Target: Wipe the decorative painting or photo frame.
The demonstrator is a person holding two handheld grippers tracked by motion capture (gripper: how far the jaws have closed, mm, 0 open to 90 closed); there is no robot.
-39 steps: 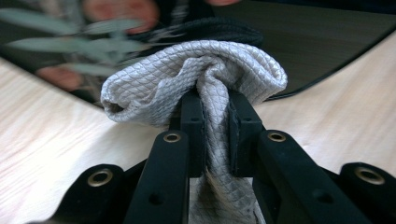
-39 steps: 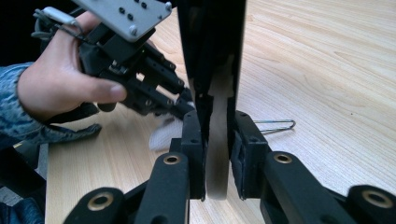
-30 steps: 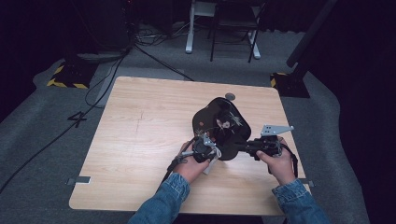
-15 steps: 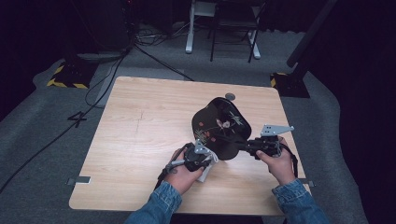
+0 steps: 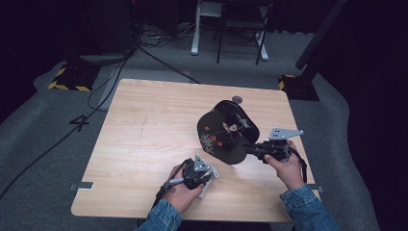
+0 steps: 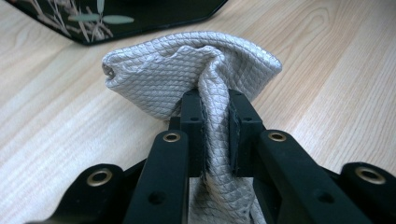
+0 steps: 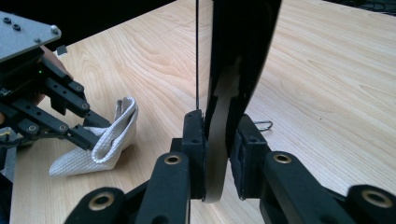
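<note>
Black lacquer tray point(image 5: 227, 132): glossy, rounded corners, painted w/ pale grass sprigs + small red/pink blossoms. Tipped up on edge, decorated face toward the high view, lower edge at or near the tabletop point(image 5: 144, 139), right of centre. Its near rim is pinched in the right tongs point(image 5: 248, 147); in the right gripper view the rim point(image 7: 233, 70) stands nearly vertical, dark, w/ a pale curved strip on its underside running down between the pads.

Cloth point(image 6: 187, 74): pale grey, fine diamond-scale weave, bunched + folded into a puffy wad. Clamped in the left tongs point(image 5: 208, 173), low over the tabletop near the front edge, apart from the tray. Seen from the right gripper view, cloth point(image 7: 100, 144) shows doubled layers.
</note>
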